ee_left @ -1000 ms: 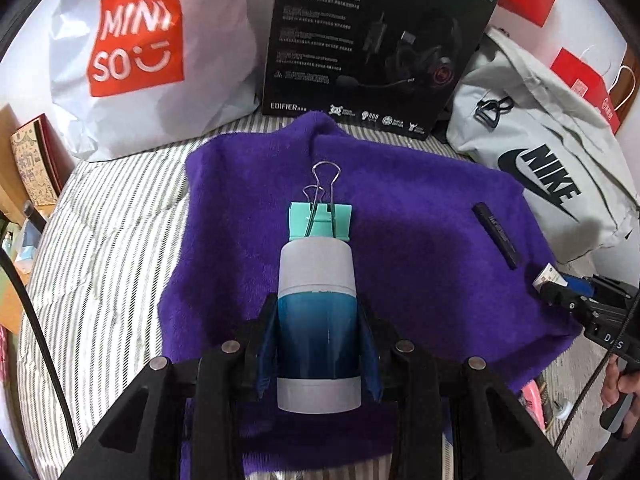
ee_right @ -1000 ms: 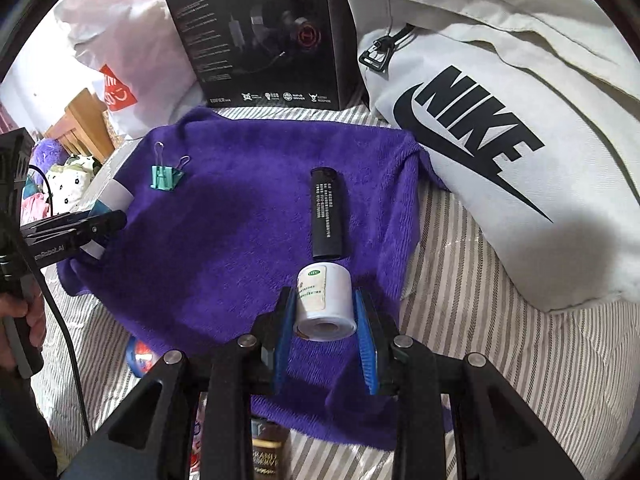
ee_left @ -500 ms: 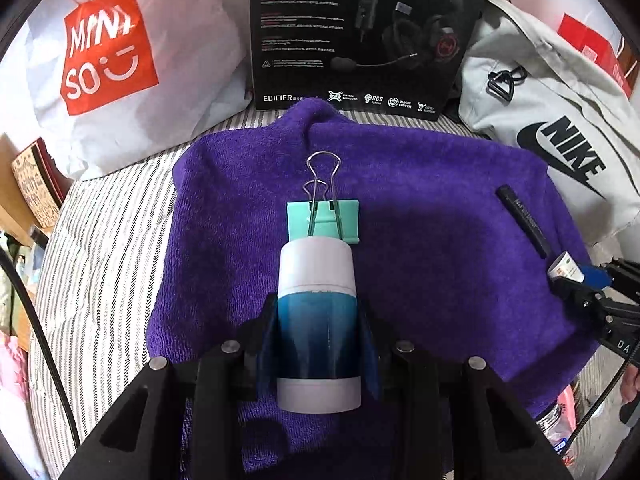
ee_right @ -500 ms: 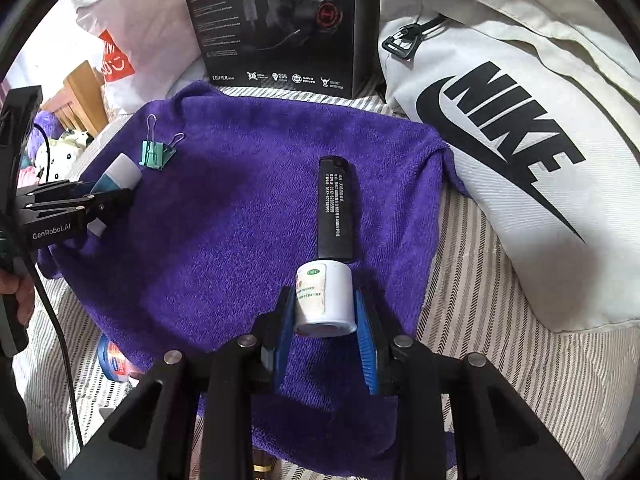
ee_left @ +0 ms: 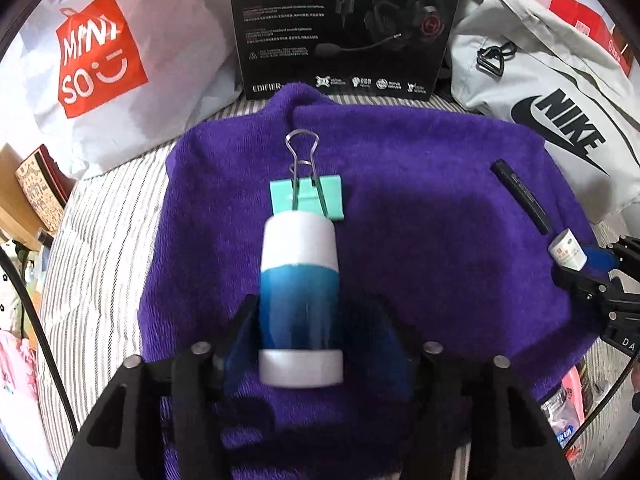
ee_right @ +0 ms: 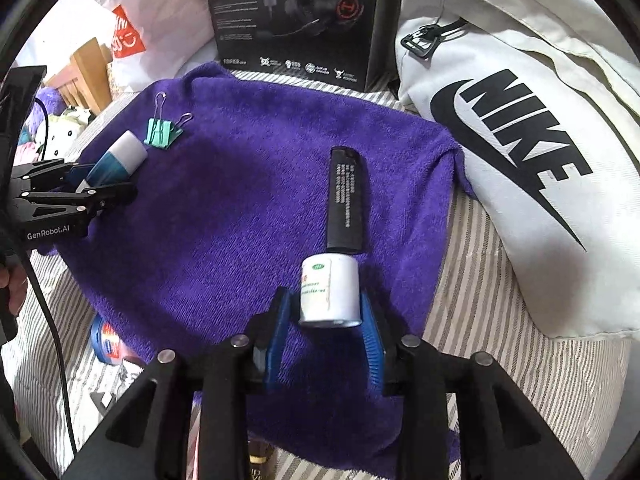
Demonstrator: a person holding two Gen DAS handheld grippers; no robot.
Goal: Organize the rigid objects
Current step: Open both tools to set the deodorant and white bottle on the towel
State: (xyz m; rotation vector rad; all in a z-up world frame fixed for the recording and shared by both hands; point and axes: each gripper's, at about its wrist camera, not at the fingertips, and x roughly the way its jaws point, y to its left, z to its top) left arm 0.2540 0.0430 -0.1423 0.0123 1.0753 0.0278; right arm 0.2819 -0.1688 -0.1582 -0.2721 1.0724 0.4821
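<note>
A purple towel [ee_left: 420,216] lies on the striped bed. In the left wrist view my left gripper [ee_left: 300,332] has its jaws spread, and a blue and white bottle [ee_left: 299,280] lies between them, its white cap touching a teal binder clip [ee_left: 306,196]. In the right wrist view my right gripper [ee_right: 326,320] has its jaws slightly apart around a small white bottle [ee_right: 330,292], which lies just below a black stick-shaped object [ee_right: 345,200]. The left gripper [ee_right: 76,192] and the binder clip [ee_right: 162,132] also show at the left of that view.
A black headset box [ee_left: 344,24] stands behind the towel. A white Miniso bag [ee_left: 120,52] is at the back left and a grey Nike bag [ee_right: 520,140] at the right. A small blue jar [ee_right: 105,342] and other clutter lie off the towel's near edge.
Both grippers moved forward over the towel. The left jaws spread away from the blue and white bottle. The right jaws loosened around the small white bottle, now close to the black stick.
</note>
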